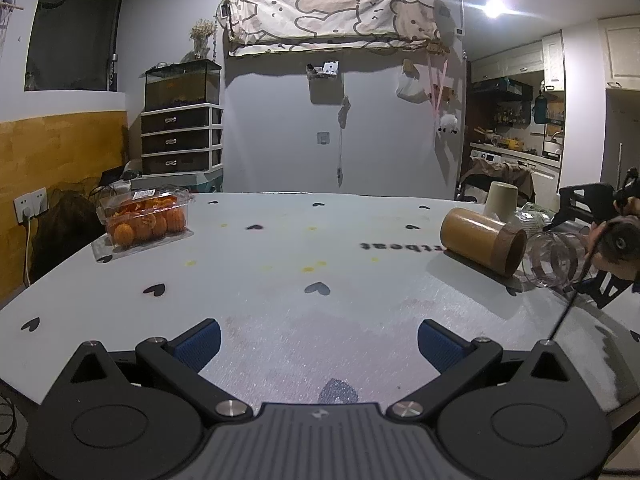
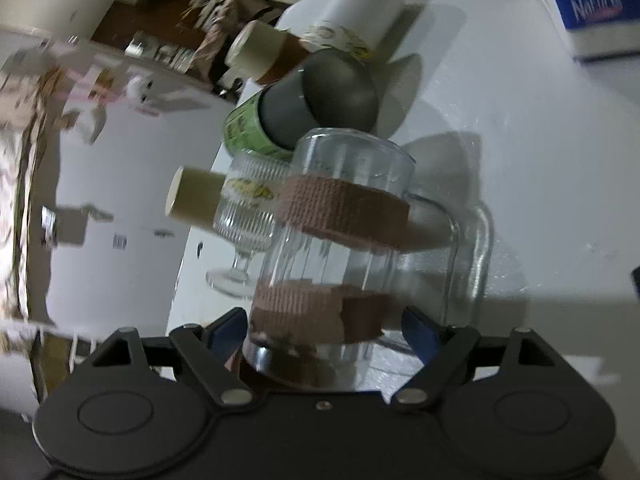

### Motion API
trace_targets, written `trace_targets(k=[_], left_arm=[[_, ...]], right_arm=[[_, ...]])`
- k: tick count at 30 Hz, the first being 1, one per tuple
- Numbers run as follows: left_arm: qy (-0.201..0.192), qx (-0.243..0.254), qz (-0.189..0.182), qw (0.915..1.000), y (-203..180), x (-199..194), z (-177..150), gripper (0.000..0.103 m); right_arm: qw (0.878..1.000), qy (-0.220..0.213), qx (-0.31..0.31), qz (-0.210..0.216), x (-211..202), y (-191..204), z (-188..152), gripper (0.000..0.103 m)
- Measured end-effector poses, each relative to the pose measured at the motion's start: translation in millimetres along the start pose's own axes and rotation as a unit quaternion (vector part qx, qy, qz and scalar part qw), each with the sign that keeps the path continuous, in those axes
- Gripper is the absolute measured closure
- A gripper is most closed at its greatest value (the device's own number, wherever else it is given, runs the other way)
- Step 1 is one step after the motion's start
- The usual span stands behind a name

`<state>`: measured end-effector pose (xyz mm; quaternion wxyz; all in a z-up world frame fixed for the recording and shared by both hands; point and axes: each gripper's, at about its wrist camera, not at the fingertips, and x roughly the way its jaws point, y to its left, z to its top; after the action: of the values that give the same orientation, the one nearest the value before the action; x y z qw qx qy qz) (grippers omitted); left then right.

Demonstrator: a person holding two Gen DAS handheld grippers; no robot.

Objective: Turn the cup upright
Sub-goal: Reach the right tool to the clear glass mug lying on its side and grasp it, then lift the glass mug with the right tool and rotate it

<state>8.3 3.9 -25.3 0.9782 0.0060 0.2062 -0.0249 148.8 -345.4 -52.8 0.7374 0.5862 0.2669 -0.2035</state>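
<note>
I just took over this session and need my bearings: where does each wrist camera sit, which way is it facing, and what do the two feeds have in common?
Left wrist: behind the open left gripper, low over the table, facing the far wall; its blue fingertips show, and the right gripper at the right edge.
Right wrist: behind the right gripper, rolled sideways, looking along the glass mug between its fingers toward other clustered cups.
Shared: the mug, the table and the beige cup.
</note>
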Motion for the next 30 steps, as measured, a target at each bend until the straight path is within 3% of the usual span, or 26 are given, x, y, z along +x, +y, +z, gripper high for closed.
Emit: trace_targets(k=[3, 8, 13, 17, 21, 24, 30], left_arm=[[0.001, 0.000, 0.000, 1.0000, 0.9, 0.2, -0.3, 0.000], [0.002, -0.002, 0.002, 1.0000, 1.8, 2.4, -1.0, 0.000], [0.003, 0.001, -0.001, 1.0000, -0.2, 3.8, -1.0, 0.000], [0.004, 0.004, -0.002, 1.0000, -2.3, 4.7, -2.0, 0.000], [-0.002, 0.002, 0.004, 1.0000, 0.6, 3.5, -1.4, 0.000], [-0.007, -0.006, 0.016, 0.9998, 8.7, 2.8, 0.4, 0.000], [-0.008, -0.022, 0.043, 0.9988, 28.5, 2.3, 1.6, 0.000]], right_arm=[[1.000, 0.002, 0.016, 0.013, 8.6, -4.4, 4.3, 0.022], [0.999, 0.015, -0.025, 0.025, -4.1, -8.0, 3.6, 0.026], [0.994, 0.064, -0.079, 0.034, -32.9, -25.7, -7.7, 0.026], [0.983, 0.117, -0.135, 0.042, -51.1, -32.6, -26.1, 0.026], [0.964, 0.167, -0.199, 0.060, -59.4, -29.0, -56.8, 0.026], [0.942, 0.213, -0.249, 0.074, -58.2, -15.7, -88.0, 0.026], [0.878, 0.293, -0.363, 0.107, -45.3, 24.6, -161.0, 0.026]])
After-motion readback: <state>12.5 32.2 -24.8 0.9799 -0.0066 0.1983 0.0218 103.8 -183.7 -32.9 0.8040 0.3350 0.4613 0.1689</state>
